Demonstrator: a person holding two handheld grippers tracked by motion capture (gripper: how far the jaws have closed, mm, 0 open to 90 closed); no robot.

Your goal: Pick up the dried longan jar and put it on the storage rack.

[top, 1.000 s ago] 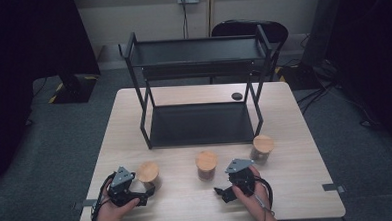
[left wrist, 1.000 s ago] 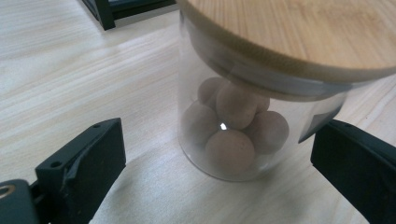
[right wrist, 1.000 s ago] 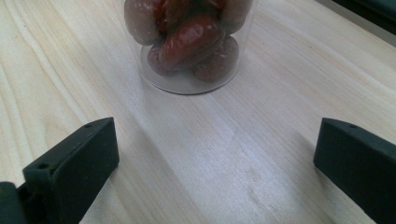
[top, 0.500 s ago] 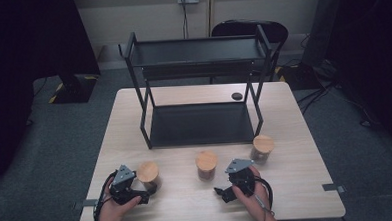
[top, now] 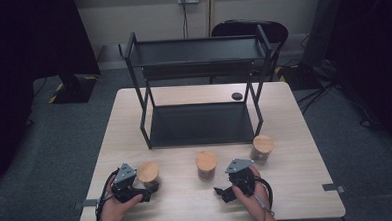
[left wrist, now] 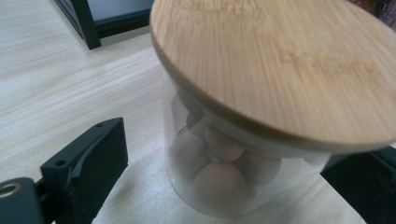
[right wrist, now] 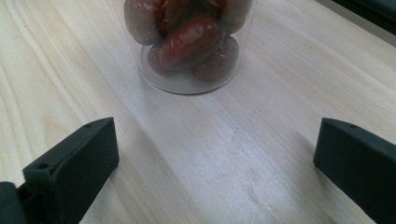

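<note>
Three glass jars with bamboo lids stand along the table's near half. The left jar, filled with pale round pieces, sits between the jaws of my left gripper. Those jaws have just been closing, but a gap still shows between the left fingertip and the glass. My right gripper rests open on the table. The middle jar, full of red-brown fruit, stands just ahead of its fingertips, not between them. The right jar stands apart.
A black two-tier metal rack takes up the table's far half, its lower shelf just behind the jars. A small dark disc lies by its back right leg. A black chair stands beyond the table.
</note>
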